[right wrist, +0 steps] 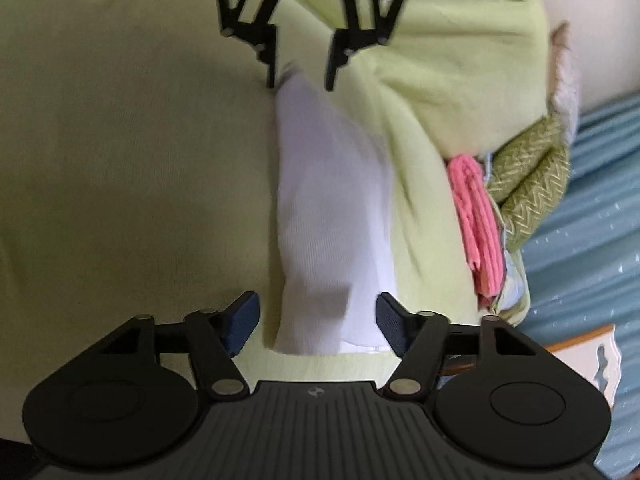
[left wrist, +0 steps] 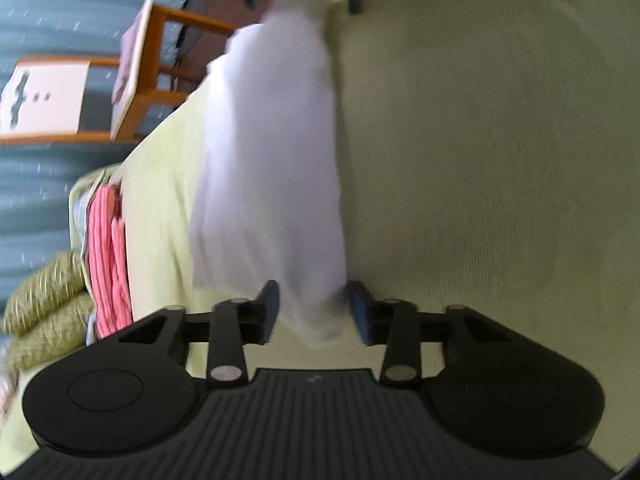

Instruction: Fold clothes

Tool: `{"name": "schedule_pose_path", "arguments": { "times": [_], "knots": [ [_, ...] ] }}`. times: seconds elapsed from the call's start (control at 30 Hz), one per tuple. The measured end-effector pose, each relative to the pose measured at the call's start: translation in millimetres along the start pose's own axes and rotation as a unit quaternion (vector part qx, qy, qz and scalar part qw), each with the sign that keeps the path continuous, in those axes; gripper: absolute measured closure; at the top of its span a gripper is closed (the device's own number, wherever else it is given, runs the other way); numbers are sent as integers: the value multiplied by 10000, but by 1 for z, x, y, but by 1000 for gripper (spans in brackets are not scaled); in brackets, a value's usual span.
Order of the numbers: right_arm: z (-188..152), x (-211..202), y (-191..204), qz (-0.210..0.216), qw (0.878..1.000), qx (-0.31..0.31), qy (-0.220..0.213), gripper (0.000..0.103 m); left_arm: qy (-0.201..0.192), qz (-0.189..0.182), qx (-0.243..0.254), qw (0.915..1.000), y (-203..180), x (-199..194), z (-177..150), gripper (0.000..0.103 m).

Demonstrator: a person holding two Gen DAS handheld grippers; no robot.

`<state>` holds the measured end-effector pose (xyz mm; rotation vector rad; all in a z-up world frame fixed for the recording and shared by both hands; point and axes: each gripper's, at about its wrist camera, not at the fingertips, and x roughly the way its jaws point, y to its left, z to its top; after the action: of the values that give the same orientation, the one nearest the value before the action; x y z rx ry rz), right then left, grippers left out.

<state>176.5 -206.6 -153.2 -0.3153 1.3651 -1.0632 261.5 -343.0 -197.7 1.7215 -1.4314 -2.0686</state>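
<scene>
Two pairs of tongs face each other along one long white ribbed knit garment (right wrist: pixel 328 208), which lies stretched out on a pale yellow-green sheet (right wrist: pixel 120 160). The left tongs (left wrist: pixel 316 312) are narrow, their blue pads pinched on one end of the white garment, so that end is held. In the right wrist view that pair shows at the far end of the garment, black fingers pointing down onto its tip. The right tongs (right wrist: pixel 318 320) stand wider at the near end. Their pads sit on either side of the cloth, the left one clearly apart from it and the right one just beside its edge (the frame is too blurred to tell whether that one touches), so they grip nothing.

To the right of the garment in this view, at the edge of the sheet, a folded pink ribbed cloth (right wrist: pixel 480 220) is tucked beside an olive-green fabric with a zigzag weave (right wrist: pixel 528 176). Beyond the edge lies a blue speckled floor (right wrist: pixel 580 220). The left wrist view also shows an orange wooden chair with white panels (left wrist: pixel 160 60) standing on that floor, well apart from the garment.
</scene>
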Motion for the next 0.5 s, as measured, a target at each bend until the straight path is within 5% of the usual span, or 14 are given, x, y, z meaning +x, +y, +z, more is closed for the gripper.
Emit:
{"name": "schedule_pose_path", "arguments": {
  "times": [0.03,0.17,0.27,0.3,0.33,0.37,0.43,0.5],
  "knots": [
    [-2,6,-4,117,9998,107,138,85,-16,-39,-23,10000,0,1,-2,95],
    [-19,15,-18,648,9964,347,413,103,-77,-220,-285,9993,4,7,-7,98],
    [-32,15,-20,899,9939,280,578,101,-79,-296,-458,9985,8,2,-8,90],
    [-34,10,-27,937,9934,407,519,91,-50,-411,-697,9967,16,-2,-9,84],
    [-36,6,-39,1024,9907,723,521,70,-29,-593,-999,9932,28,-9,-13,69],
    [-39,4,-54,1128,9853,1149,579,65,-22,-742,-1305,9887,40,-15,-17,68],
    [-44,-1,-85,1321,9678,2039,658,66,-53,-922,-1929,9769,66,-30,-26,69],
    [-51,2,-122,1527,9347,3172,494,68,-168,-1104,-2668,9572,95,-40,-35,69]
  ]
}}
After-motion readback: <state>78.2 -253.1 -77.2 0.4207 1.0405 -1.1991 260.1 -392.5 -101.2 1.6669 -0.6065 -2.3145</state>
